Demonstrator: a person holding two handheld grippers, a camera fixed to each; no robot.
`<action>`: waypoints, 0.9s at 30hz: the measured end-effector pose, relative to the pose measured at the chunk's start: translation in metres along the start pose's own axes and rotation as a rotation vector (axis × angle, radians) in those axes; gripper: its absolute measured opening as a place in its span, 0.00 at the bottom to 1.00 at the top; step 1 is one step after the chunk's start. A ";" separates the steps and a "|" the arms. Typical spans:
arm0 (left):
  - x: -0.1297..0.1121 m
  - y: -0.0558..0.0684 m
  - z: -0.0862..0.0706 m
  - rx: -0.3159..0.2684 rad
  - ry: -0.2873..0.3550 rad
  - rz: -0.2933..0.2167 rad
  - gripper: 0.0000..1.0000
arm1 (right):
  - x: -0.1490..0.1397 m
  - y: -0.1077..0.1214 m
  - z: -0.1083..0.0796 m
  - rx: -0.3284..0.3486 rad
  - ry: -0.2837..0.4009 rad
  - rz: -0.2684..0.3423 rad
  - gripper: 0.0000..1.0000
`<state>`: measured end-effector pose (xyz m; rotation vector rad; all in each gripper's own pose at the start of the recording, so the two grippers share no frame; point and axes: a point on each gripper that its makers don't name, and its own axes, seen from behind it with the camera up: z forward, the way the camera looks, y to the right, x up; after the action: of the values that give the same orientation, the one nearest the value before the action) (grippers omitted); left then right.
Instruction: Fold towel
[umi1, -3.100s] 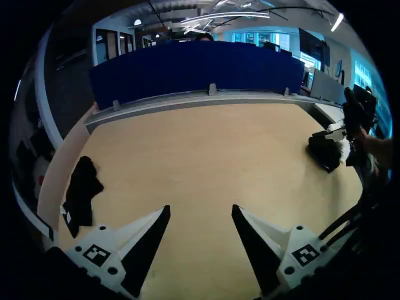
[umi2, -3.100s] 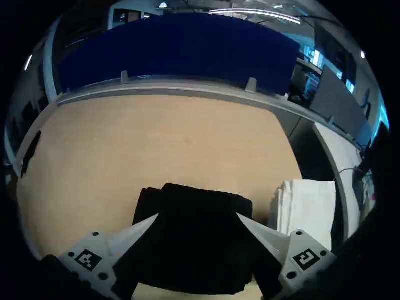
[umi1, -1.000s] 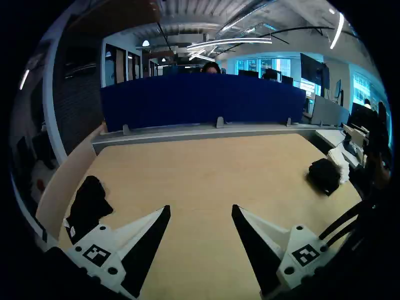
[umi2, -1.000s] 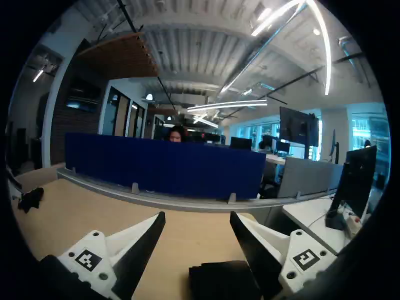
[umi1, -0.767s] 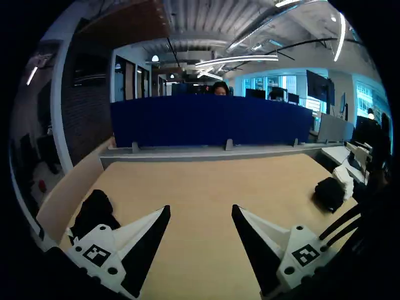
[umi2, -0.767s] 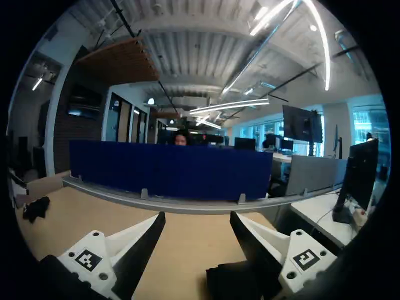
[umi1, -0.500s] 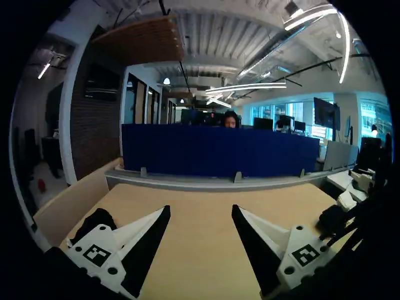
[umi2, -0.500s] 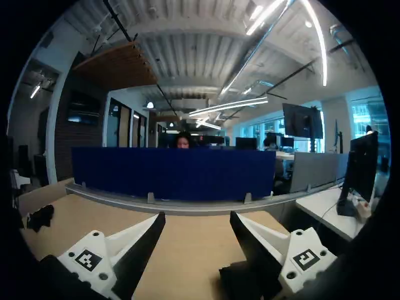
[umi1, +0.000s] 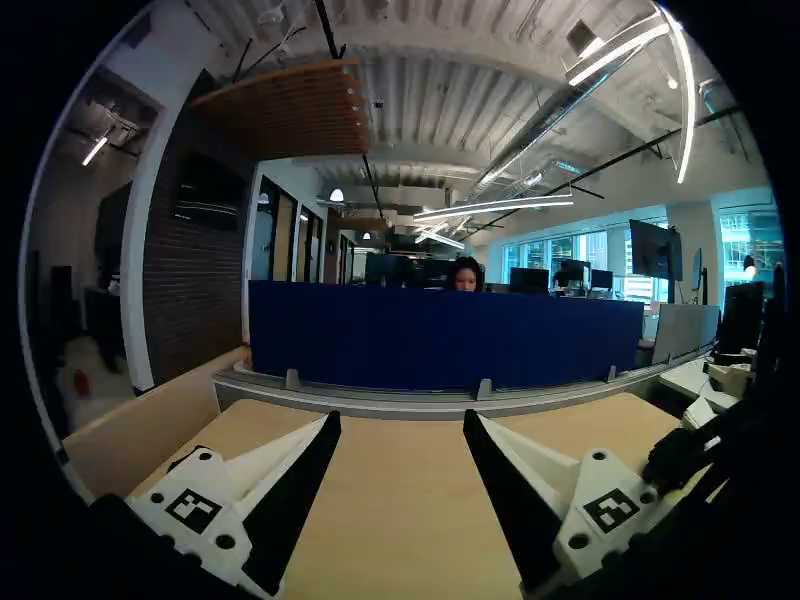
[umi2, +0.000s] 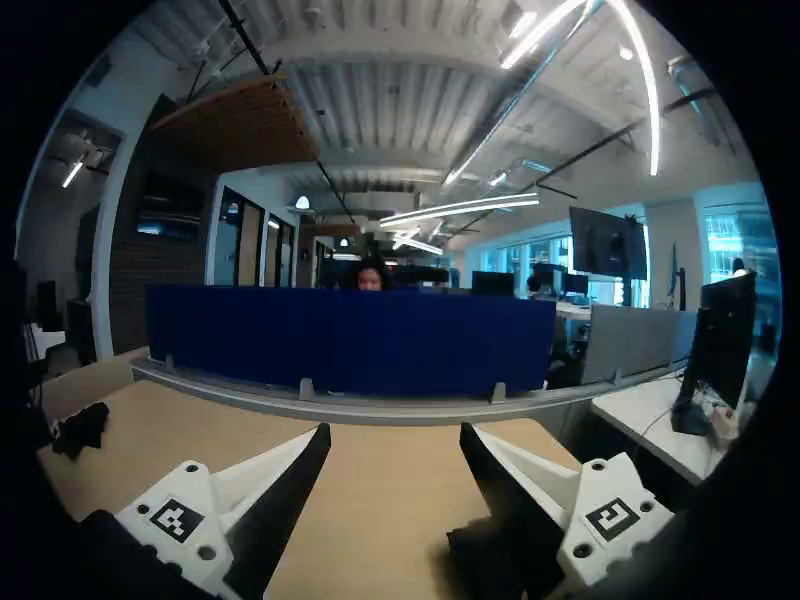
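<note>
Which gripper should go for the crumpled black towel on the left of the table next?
Probably the left gripper. In the right gripper view the crumpled black towel lies far off to the left, while the right gripper hangs by the folded black towel. Both are open.

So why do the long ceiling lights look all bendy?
Left gripper view: the fisheye lens bends the ceiling light strip and bows the blue divider; the windows glare pale. Right gripper view: its light strip curves too, and the black towel by the right tongs is a dim, detail-less shape.
</note>
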<state>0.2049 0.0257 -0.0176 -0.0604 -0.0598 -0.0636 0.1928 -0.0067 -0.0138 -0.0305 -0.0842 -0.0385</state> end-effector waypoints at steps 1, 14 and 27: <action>-0.001 0.000 0.001 -0.002 0.002 0.004 0.91 | 0.000 -0.002 -0.001 -0.001 -0.001 0.005 1.00; -0.025 -0.010 0.002 0.022 0.042 0.082 0.91 | -0.007 -0.027 -0.002 0.030 -0.026 0.013 1.00; -0.070 -0.023 0.002 0.049 0.070 0.118 0.91 | -0.014 -0.035 -0.004 0.042 -0.042 -0.054 1.00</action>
<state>0.1338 0.0068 -0.0184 -0.0126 0.0123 0.0536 0.1774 -0.0416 -0.0184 0.0130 -0.1275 -0.0898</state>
